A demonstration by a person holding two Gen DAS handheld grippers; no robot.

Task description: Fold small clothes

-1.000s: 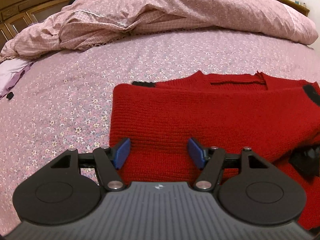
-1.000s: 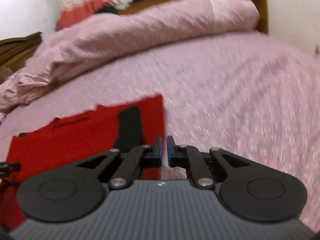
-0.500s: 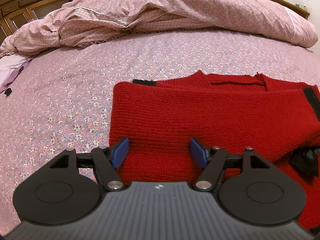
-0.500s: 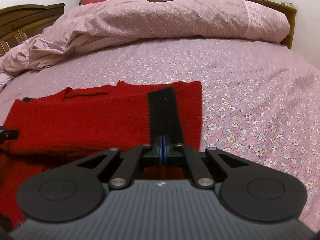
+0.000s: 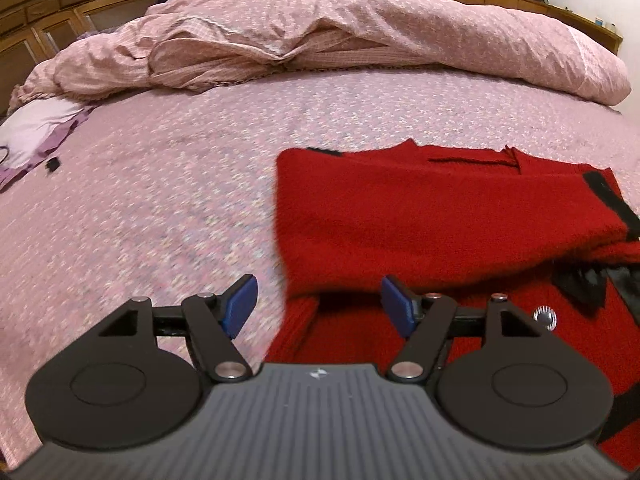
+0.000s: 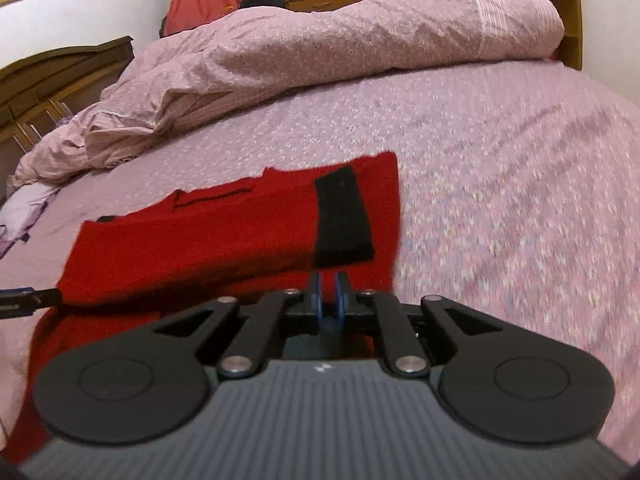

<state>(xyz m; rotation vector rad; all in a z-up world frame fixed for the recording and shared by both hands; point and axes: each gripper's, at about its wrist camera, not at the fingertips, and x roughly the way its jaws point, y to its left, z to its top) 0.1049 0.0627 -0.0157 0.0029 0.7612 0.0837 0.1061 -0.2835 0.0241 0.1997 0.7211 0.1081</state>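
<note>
A red knit sweater [image 5: 440,216] with black cuffs lies on the floral bed sheet, a sleeve folded across its body. In the right wrist view the sweater [image 6: 192,240] shows the black cuff [image 6: 342,220] near its right edge. My left gripper [image 5: 320,304] is open and empty, straddling the sweater's left edge just above it. My right gripper [image 6: 328,298] has its blue pads slightly apart, just short of the black cuff, holding nothing. A left fingertip [image 6: 16,298] shows at the left edge of the right wrist view.
A rumpled pink duvet [image 5: 360,32] lies across the back of the bed. A pale purple garment [image 5: 32,136] lies at the far left. Wooden furniture [image 5: 60,8] stands behind on the left. The floral sheet [image 6: 500,200] stretches to the right of the sweater.
The right gripper let go of the black cuff, its pads parted a little and it drew back. The left gripper shifted left, so the sweater's left edge now sits between its fingers.
</note>
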